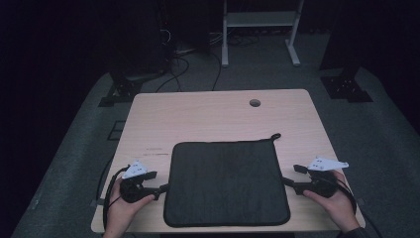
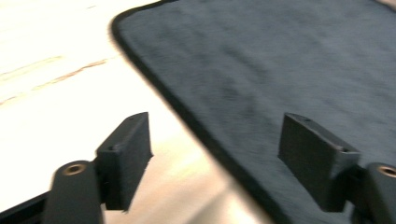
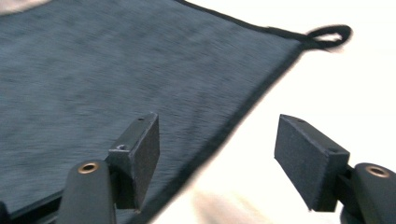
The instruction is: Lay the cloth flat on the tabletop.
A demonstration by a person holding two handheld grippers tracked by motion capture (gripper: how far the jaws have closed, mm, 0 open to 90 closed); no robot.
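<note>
A dark grey square cloth mat [image 1: 227, 182] with a small hanging loop [image 1: 275, 136] at its far right corner lies flat on the near half of the wooden table [image 1: 208, 114]. My left gripper [image 1: 162, 187] rests at the mat's left edge, pointing right, open with nothing between its jaws. In the left gripper view its jaws straddle the mat's bound edge [image 2: 187, 112] without pressing on it. My right gripper [image 1: 287, 182] sits at the mat's right edge, pointing left, also open. The right gripper view shows the mat [image 3: 116, 79], its loop [image 3: 329, 35] and the open jaws over the edge.
A round cable hole [image 1: 254, 102] is in the table's far part. A white metal stand [image 1: 260, 25] and cables lie on the grey floor behind the table. A hand holds each gripper near the table's front corners.
</note>
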